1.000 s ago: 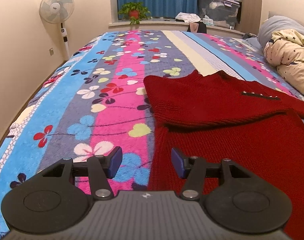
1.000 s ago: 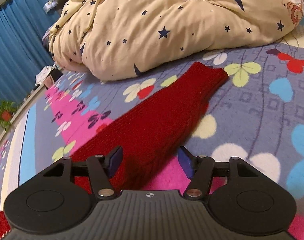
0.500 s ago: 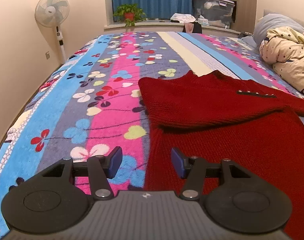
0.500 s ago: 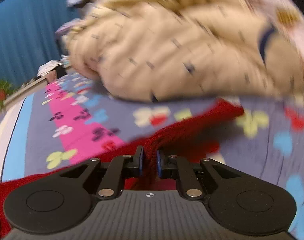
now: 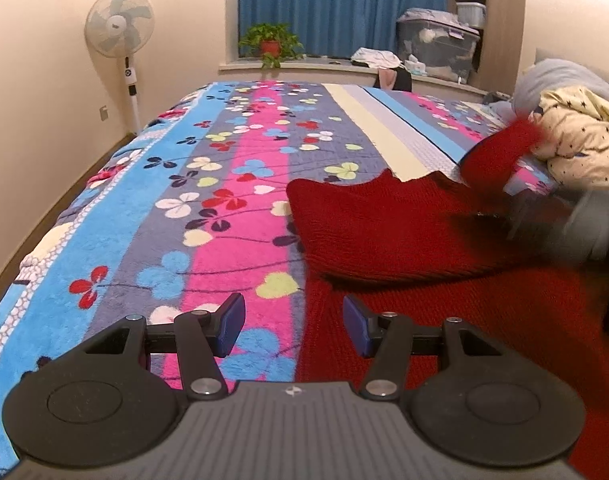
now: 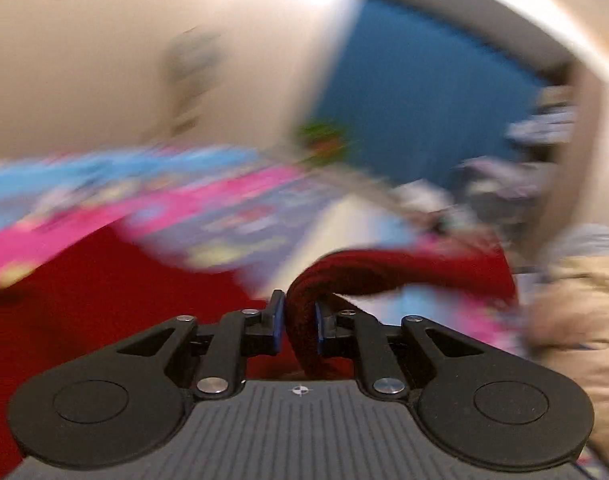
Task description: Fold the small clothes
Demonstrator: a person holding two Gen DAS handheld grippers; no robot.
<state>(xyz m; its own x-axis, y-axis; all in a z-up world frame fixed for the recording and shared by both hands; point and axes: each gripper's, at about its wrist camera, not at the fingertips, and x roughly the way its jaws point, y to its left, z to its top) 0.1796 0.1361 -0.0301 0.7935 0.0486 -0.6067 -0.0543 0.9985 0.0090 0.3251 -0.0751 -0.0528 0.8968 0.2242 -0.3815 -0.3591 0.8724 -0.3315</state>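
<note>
Pinching the red sweater's sleeve point(image 6: 368, 268), the right gripper point(image 6: 298, 320) lifts it slantwise; the left gripper point(image 5: 292, 330) gapes empty; a storage bin point(image 5: 438, 46) holds unclear items.

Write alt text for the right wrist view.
The right gripper is clamped on a fold of a red knit sweater's sleeve, lifted above a flowered bedspread. The background is motion-blurred: blue curtains and a beige wall.
</note>
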